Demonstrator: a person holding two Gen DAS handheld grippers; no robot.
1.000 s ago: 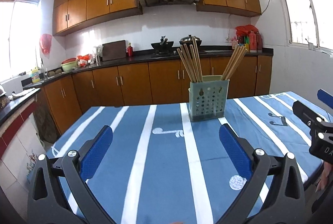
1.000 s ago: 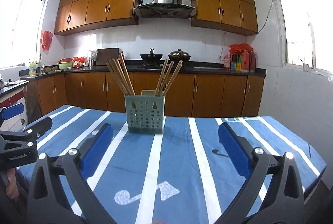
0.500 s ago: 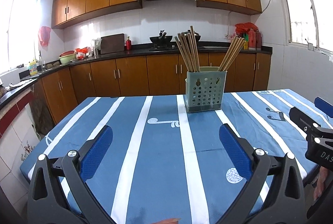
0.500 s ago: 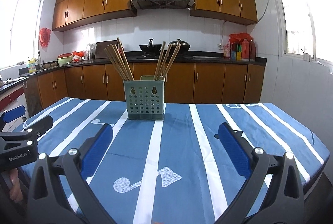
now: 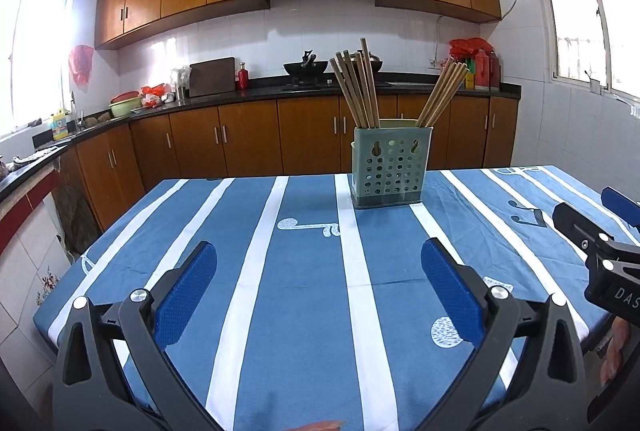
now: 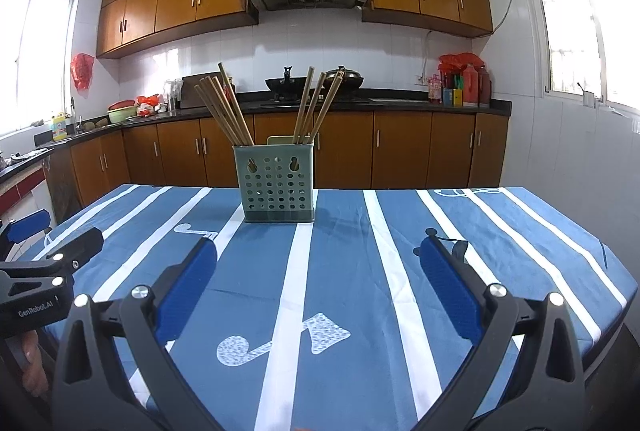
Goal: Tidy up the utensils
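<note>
- Left wrist view: my left gripper hangs over the near part of the table, its blue pads spread wide with nothing between them.
- The green perforated utensil holder stands upright at the far centre of the striped tablecloth, well apart from the fingers.
- Two bundles of wooden chopsticks stand in it, one leaning left, one leaning right.
- The right gripper enters at the right edge; I cannot tell its opening from here.
- Right wrist view: my right gripper is likewise spread wide and empty over the near table.
- The utensil holder stands far, left of centre, chopsticks inside.
- The left gripper shows at the left edge.
</note>
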